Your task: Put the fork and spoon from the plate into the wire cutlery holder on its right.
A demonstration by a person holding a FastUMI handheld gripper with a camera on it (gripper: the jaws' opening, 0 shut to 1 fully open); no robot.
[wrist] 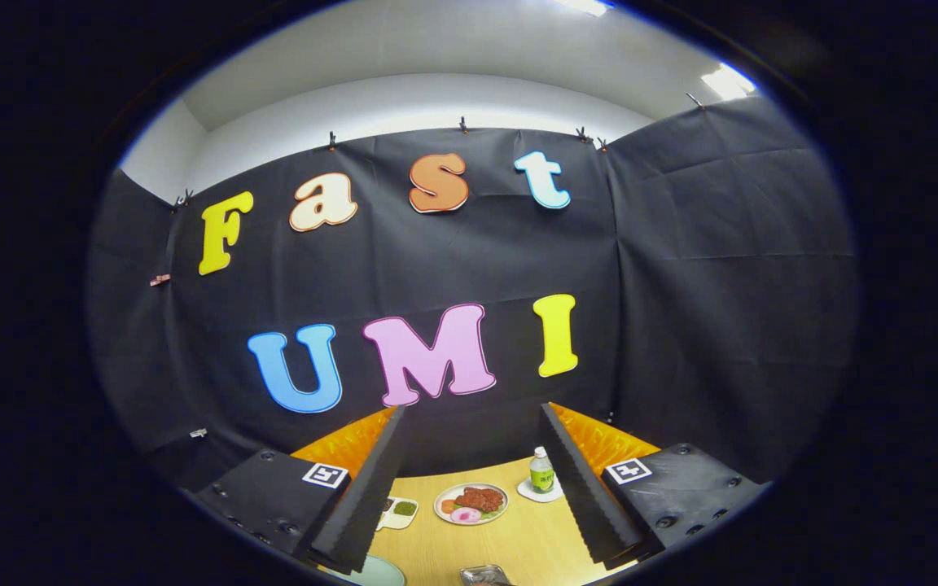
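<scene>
My gripper (473, 409) is open and held high, its fingers wide apart and aimed at the booth wall with nothing between them. Far below, between the fingers, lies a light wooden table (534, 541). By the base of the left finger I see the rim of a pale green plate (378, 575); whatever lies on it is hidden. To the right of that rim a shiny metal object (485, 575) peeks in. It may be the top of the wire cutlery holder, but too little of it shows to tell.
Farther back on the table stand a white plate of model food (471, 503), a small green bottle (541, 472) on a white coaster, and a little white sauce tray (398, 512) beside the left finger. Black cloth walls close the booth behind the table.
</scene>
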